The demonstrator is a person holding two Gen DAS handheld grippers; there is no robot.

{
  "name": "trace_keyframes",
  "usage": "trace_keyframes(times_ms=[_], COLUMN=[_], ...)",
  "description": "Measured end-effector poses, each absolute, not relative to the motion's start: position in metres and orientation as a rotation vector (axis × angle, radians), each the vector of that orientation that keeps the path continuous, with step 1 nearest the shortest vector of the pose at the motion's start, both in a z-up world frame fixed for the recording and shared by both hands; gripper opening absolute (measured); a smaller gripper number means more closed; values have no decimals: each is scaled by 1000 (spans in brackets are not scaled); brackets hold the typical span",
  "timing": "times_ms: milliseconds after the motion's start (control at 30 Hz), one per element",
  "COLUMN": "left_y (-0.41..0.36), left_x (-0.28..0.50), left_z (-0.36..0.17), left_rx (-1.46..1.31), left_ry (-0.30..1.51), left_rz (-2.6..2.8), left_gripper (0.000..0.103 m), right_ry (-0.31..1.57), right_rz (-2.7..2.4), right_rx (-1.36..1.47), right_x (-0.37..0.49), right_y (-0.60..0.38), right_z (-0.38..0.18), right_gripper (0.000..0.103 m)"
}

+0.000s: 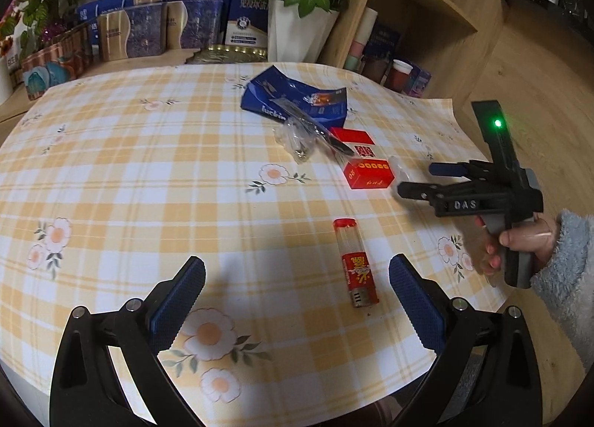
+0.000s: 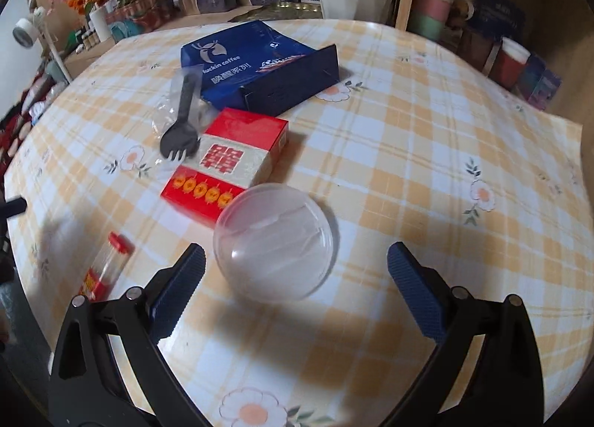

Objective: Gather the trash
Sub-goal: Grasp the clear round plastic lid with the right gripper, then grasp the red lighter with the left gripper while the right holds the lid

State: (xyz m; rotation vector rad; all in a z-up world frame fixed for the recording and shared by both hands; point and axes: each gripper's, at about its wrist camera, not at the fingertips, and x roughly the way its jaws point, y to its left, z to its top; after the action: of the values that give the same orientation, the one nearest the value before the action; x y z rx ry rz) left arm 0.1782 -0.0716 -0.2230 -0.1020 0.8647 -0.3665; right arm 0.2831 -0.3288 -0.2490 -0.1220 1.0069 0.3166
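Note:
On the checked tablecloth lies trash: a blue coffee bag [image 1: 293,98] [image 2: 256,63], a black plastic spork [image 2: 180,126] [image 1: 315,130] in clear wrap [image 1: 295,141], a red and white carton [image 2: 230,163] [image 1: 365,172], a clear round lid [image 2: 276,241], and a clear tube with a red cap [image 1: 354,263] [image 2: 107,267]. My left gripper [image 1: 297,293] is open, with the tube lying between its fingers, nearer the right one. My right gripper [image 2: 296,287] [image 1: 415,182] is open just before the lid, held by a hand in a fluffy sleeve [image 1: 557,260].
Blue and gold boxes [image 1: 156,26], a rose pot [image 1: 297,18] and flower baskets line the table's back edge. A wooden shelf [image 1: 427,7] with cups and paper rolls stands at the back right. The cloth's right edge [image 1: 482,278] overhangs the table near the hand.

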Motion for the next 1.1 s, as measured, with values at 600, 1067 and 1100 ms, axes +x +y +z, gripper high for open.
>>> trace_keyframes(times_ms=[600,1067,1100], left_y=[-125,-153,-153], left_x=[200,208,208], left_z=[-250,-264,-265], left_rx=[15,206,203], left_ry=[971,939,931], left_rz=[-466,-354,-351], left_gripper=[70,57,57], right_ry=[976,853,850], right_rz=[336,180,174], right_rx=[-175,101,116], right_x=[267,196,191], right_y=[-316,-362,-364], right_z=[-246,-214,-214], right_gripper=[65,65,65])
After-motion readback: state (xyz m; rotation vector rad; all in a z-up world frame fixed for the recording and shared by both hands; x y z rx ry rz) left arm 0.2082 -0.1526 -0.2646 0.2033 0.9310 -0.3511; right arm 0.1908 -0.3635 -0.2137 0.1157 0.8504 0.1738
